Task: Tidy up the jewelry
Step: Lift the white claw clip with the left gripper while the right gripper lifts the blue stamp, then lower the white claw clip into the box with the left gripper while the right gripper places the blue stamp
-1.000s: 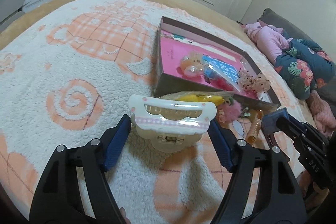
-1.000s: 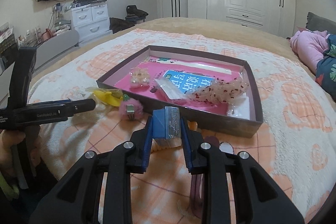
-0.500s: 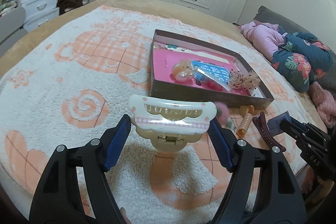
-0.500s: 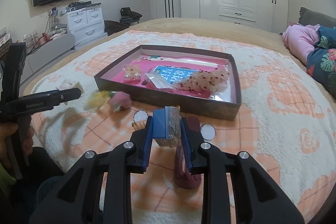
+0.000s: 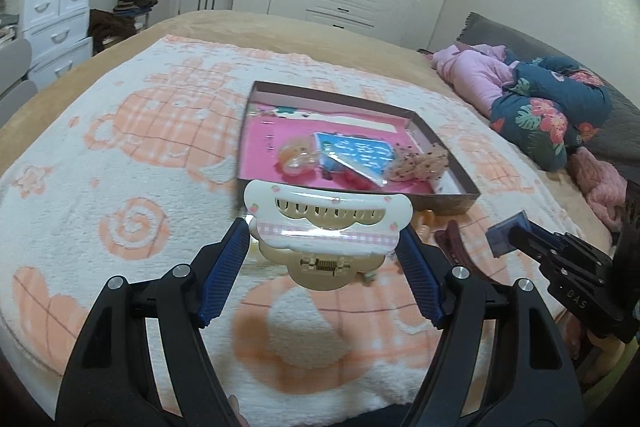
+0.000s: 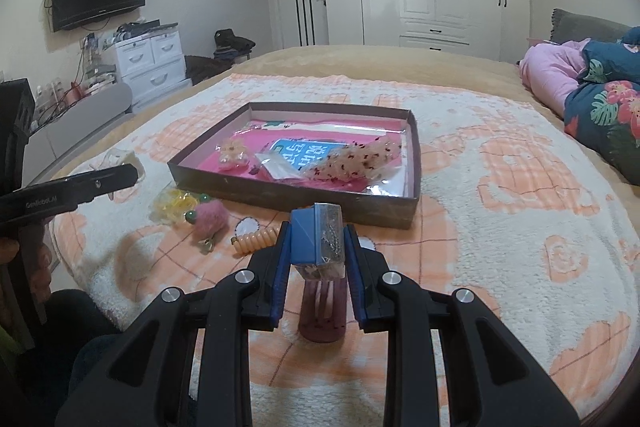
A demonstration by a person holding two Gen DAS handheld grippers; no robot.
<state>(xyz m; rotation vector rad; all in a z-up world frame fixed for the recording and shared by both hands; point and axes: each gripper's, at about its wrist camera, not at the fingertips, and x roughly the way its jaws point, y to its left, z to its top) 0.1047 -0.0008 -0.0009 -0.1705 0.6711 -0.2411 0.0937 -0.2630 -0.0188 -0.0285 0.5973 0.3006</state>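
Nearest to the left wrist camera, a cream hair claw clip is held across its width by the left tool, whose jaws are spread wide and pressed against the clip's two ends, above the blanket on the bed. Only the tips of the clip appear to be caught, so it is judged that a small tilt or a slackened squeeze could let it swing out and drop short of the box. Likewise, the right tool is closed narrowly on a small blue packet with what looks like a chain behind clear film; the smooth wrapping could slide between the pads if it is carried quickly. Directly beneath that packet a dark maroon hair clip lies on the blanket, and a lowered tool could catch it or push it along. A little farther on, an orange spiral hair tie, a pink pom-pom clip and a yellow bundle are scattered just before the near wall of the box, where they could be swept aside. Farther still, the shallow box is already occupied by a blue card, a bagged ornament and a speckled scrunchie, so released items could land on these and slide, or the low rim could be clipped and the box shifted on the soft bedding.
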